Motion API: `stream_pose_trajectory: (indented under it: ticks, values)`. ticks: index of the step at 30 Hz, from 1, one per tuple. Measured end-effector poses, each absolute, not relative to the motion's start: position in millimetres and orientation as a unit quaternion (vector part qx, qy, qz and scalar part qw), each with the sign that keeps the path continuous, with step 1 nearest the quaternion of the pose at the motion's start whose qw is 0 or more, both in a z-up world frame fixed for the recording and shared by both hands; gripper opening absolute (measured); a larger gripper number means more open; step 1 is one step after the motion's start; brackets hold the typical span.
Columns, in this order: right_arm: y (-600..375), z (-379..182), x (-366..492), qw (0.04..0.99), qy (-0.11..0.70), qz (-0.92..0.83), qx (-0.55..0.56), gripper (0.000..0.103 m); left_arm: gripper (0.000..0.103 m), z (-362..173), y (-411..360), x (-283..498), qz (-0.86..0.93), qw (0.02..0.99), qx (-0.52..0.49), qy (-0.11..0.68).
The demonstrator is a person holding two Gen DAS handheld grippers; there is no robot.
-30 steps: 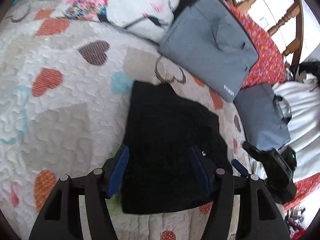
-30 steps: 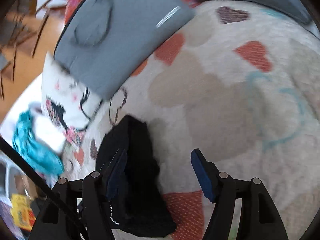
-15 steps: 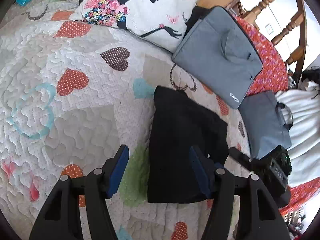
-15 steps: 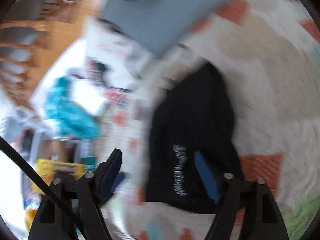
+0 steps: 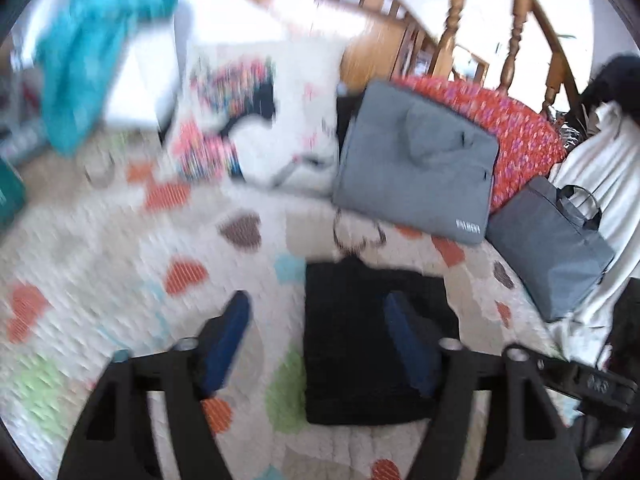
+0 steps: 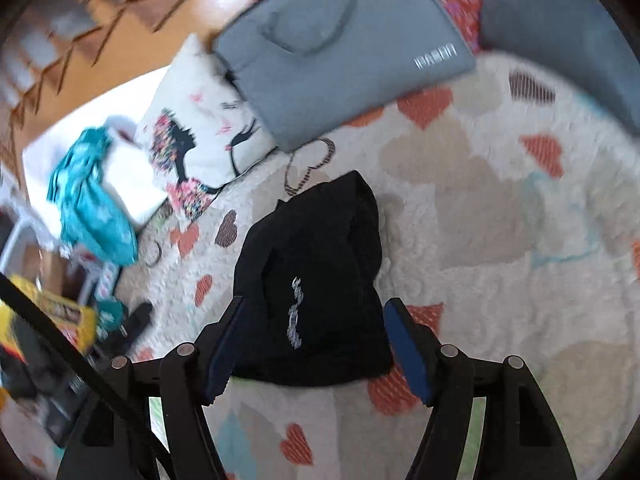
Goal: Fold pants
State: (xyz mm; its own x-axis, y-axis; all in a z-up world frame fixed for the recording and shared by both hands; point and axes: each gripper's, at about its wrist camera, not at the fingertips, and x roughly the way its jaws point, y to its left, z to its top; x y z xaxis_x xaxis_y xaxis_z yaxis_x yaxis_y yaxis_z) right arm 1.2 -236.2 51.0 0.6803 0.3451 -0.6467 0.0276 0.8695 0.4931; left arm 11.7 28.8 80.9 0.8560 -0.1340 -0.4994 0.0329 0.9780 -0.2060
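Observation:
The black pants [image 5: 360,340] lie folded into a compact rectangle on the heart-patterned quilt [image 5: 100,248]. My left gripper [image 5: 316,304] hovers above the quilt with its jaws opening. The pants' left edge shows between its blue pads [image 5: 228,336], which touch nothing. In the right wrist view the pants [image 6: 316,264] show a white printed logo. My right gripper [image 6: 315,304] is open above them, and its pads [image 6: 404,344] stand clear of the cloth on both sides.
Two grey laptop bags [image 5: 416,160] [image 5: 548,240] lie beyond the pants, one on a red patterned cushion [image 5: 520,120]. A printed white pillow [image 5: 256,112] and teal cloth [image 5: 92,52] lie at the far left. A wooden railing [image 5: 516,24] stands behind. A black device [image 5: 588,384] sits at the lower right.
Both grippers have risen and drawn back from the pants, so more of the bed shows. The left jaws have spread wider. The pants stay folded on the quilt.

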Motion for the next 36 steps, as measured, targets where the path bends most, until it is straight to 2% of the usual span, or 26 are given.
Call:
stream_pose_trajectory:
  ticks: [1,5,10,14,21,36]
  values:
    - [-233,54,-5,0.892,0.383,0.087,0.225,0.076,0.094,87,26,3,-0.029,0.966,-0.085,0.244]
    - [-227,52,-33,0.905,0.371,0.067,0.199,0.078,0.103,99,22,-31,0.002,0.980,-0.069,0.186]
    - [-218,34,-40,0.895,0.397,0.067,0.194,0.078,0.103,89,20,-49,0.040,0.978,-0.054,0.198]
    - [-208,28,-43,0.895,0.404,0.069,0.178,0.078,0.103,77,11,-40,0.021,0.969,-0.021,0.247]
    - [-205,17,-42,0.889,0.418,0.058,0.179,0.078,0.103,49,6,-24,-0.003,0.946,-0.032,0.323]
    - [-201,-4,-30,0.881,0.448,0.038,0.144,0.079,0.103,12,-3,-4,-0.018,0.915,-0.021,0.403]
